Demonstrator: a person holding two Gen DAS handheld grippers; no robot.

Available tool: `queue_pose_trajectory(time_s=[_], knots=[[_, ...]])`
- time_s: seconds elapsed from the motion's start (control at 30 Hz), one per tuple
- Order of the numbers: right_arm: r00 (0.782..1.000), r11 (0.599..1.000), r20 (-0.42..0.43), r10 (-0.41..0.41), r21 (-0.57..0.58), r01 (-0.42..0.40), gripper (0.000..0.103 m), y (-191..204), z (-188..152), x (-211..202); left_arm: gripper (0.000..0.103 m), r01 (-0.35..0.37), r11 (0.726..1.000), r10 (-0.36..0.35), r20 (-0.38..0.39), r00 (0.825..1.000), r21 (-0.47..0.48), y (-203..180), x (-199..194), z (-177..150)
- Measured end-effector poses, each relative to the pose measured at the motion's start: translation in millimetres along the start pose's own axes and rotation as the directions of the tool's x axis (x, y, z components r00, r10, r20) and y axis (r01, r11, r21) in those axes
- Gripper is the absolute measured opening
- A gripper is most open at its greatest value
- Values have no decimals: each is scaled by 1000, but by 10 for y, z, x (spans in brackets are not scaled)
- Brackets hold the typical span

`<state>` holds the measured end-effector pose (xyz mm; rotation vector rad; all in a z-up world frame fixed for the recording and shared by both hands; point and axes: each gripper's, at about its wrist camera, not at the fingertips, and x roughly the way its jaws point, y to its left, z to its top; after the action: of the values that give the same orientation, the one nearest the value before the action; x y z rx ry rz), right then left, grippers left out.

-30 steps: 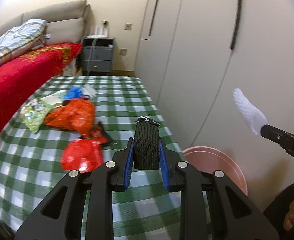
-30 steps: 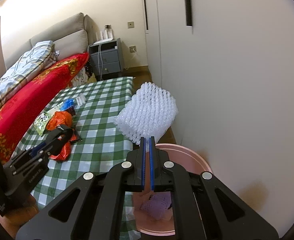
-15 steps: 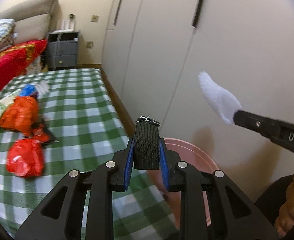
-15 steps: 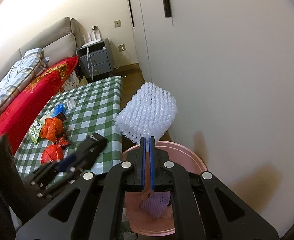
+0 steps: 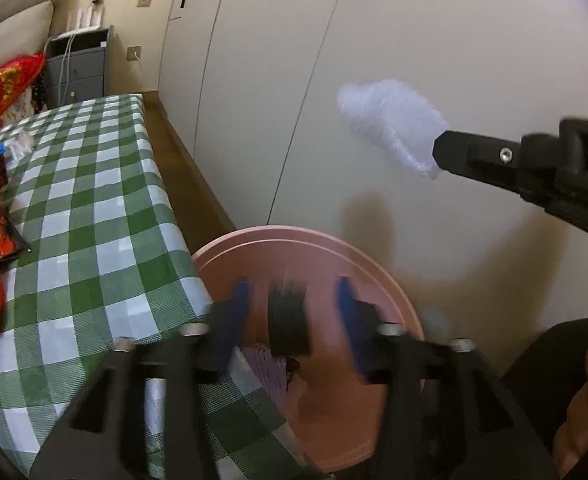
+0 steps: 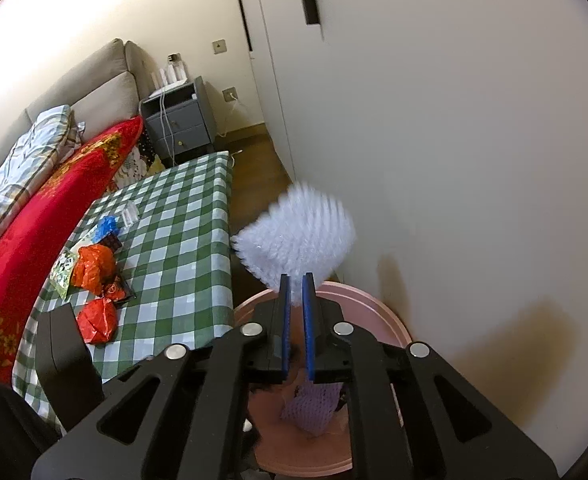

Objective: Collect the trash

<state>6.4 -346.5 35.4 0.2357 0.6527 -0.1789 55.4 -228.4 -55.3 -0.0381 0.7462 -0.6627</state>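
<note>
My left gripper is open over the pink bin. A black strap hangs free between its blue pads, apart from both, blurred. My right gripper has its jaws slightly parted with the white foam net at their tips, blurred, above the pink bin; it also shows in the left wrist view. A purple foam net lies in the bin.
The green checked table stands left of the bin with red and orange bags, a green packet and blue scraps. A white wardrobe wall is right behind the bin. A bed with a red cover lies beyond.
Both grippers moved right from the table to above the bin. The left gripper opened and let the black strap go. The right gripper's jaws parted slightly around the white net.
</note>
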Motion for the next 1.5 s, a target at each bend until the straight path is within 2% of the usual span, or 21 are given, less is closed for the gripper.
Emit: queue_pose_trajectory(time_s=[0.13, 0.17, 0.37, 0.57, 0.7, 0.87, 0.93, 1.07, 1.2, 1.3, 1.4, 1.5], knots=[[1000, 1000, 1, -8, 8, 8, 24, -6, -1, 5, 52, -12, 1000, 12, -5, 1000, -14, 59, -47, -29], [1000, 1000, 3, -10, 9, 9, 24, -9, -3, -1, 52, -16, 1000, 16, -2, 1000, -19, 79, -66, -30], [1000, 1000, 16, -12, 6, 11, 25, 7, -7, -19, 52, -45, 999, 46, 20, 999, -29, 165, -206, -35], [999, 1000, 40, -2, -24, 3, 25, 95, -27, -62, 52, -101, 993, 104, 57, 993, -58, 362, -389, 4], [999, 999, 52, 15, -39, -13, 25, 157, -52, -84, 52, -154, 983, 162, 84, 983, -95, 577, -573, 0], [997, 997, 57, 43, -72, -39, 25, 304, -88, -73, 52, -242, 960, 257, 102, 961, -141, 850, -776, -19], [996, 995, 56, 63, -83, -58, 25, 378, -98, -47, 52, -285, 943, 305, 102, 947, -173, 996, -835, -32], [993, 989, 57, 106, -107, -99, 25, 555, -100, 20, 52, -379, 891, 410, 84, 908, -249, 1282, -961, -63], [985, 978, 48, 164, -142, -155, 25, 773, -74, 144, 52, -456, 820, 502, 51, 863, -347, 1564, -1044, -100], [979, 969, 39, 202, -152, -194, 23, 899, -50, 254, 53, -473, 792, 523, 29, 852, -387, 1695, -1065, -111], [973, 964, 27, 229, -148, -223, 22, 1001, -18, 379, 62, -493, 766, 547, 14, 837, -413, 1800, -1052, -107], [965, 955, 10, 262, -148, -257, 22, 1148, 20, 550, 62, -496, 750, 549, -8, 836, -438, 1898, -1032, -137]])
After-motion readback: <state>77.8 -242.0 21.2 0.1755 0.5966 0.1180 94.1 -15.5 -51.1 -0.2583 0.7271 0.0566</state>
